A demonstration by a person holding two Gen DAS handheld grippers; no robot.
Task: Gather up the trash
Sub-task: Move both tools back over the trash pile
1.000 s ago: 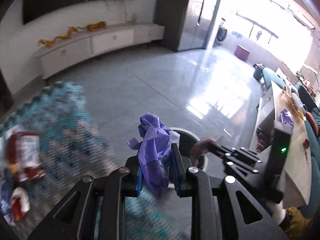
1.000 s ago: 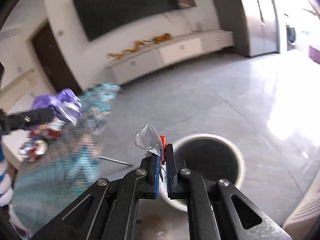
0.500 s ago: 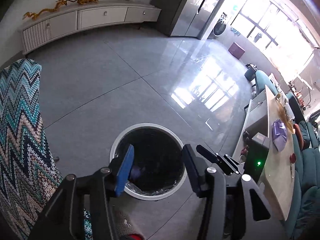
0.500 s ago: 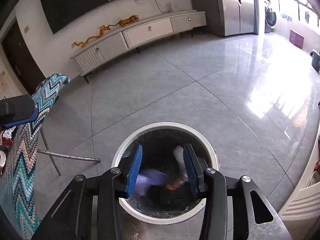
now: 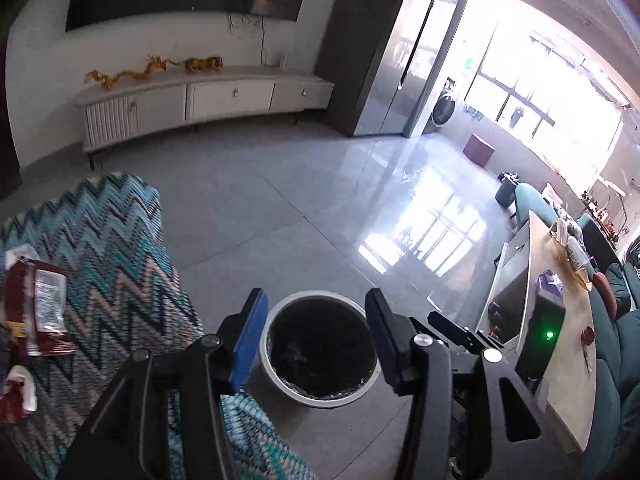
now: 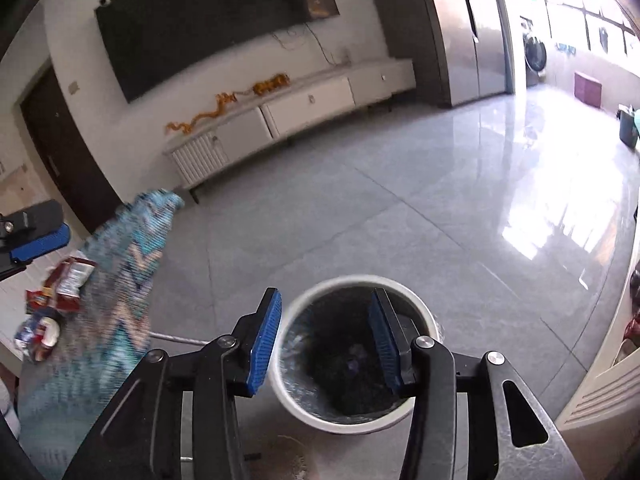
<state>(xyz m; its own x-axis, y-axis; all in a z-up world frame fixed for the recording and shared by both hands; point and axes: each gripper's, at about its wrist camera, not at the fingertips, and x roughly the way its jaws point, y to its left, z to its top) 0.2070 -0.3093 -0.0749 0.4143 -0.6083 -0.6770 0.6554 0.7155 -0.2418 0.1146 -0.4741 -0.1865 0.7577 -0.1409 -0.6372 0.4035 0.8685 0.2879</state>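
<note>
A: Nearest the lens, the left hand-held gripper stands released, nothing between its blue pads. The right hand-held gripper is released too and bare; its jaws have just been opening. Each frames the trash bin on the floor just beyond its fingertips.

B: Where is the trash?

A: Dim scraps lie at the bottom of the bin, purple just visible in the right wrist view. More waits to the left of the left hand-held gripper: a red snack wrapper and a small red-and-white scrap, both on a bench covered with a zigzag cloth.

B: What could go wrong?

A: I judge the cloth the main risk. A pinch at the wrapper could catch the knit and drag it, spilling the other scraps. The wrapper is also flat and slick, so the pads may slide off it.

B: And the pose?

A: Both hand-held grippers tilt downward over the bin, side by side. Beyond them stretches glossy grey floor, then a white cabinet along the far wall.
</note>
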